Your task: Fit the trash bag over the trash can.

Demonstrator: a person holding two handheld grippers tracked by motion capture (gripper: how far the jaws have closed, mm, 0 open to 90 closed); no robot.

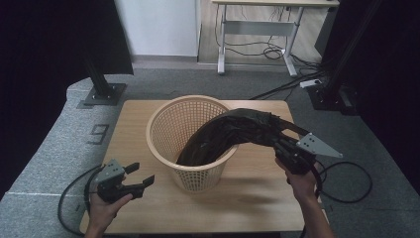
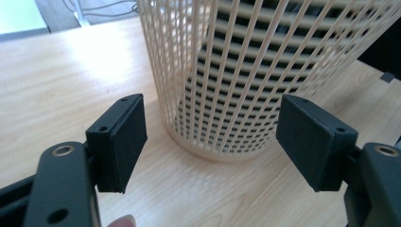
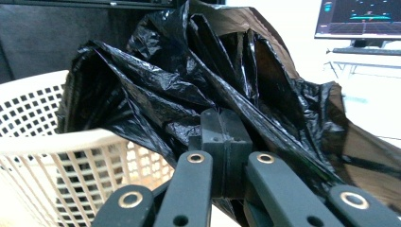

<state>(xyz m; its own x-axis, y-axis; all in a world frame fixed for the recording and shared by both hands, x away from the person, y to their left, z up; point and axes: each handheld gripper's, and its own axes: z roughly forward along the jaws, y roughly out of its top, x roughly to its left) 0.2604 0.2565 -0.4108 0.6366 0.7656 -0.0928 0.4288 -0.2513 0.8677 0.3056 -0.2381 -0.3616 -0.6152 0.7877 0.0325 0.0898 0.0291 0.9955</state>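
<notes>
Firstly, the right gripper (image 1: 283, 140), held at about four o'clock on the table, has its jaws clenched on a fold of a black plastic bag (image 1: 233, 131). In the right gripper view the two pads (image 3: 222, 137) meet with the crinkled film pinched between them. The bag stretches from those jaws toward nine o'clock, arches over the near rim of a cream mesh basket (image 1: 171, 126), and hangs down inside it. The basket stands upright near the middle of a pale wooden table (image 1: 247, 198).

The left gripper (image 1: 139, 178) sits at about seven o'clock, raised just off the tabletop in the person's left hand (image 1: 101, 210), pointing toward three o'clock. Its jaws are spread wide and grasp nothing. In the left gripper view its pads (image 2: 123, 142) frame the basket's lower wall, clear of it, with the dark bag showing through the mesh.
</notes>
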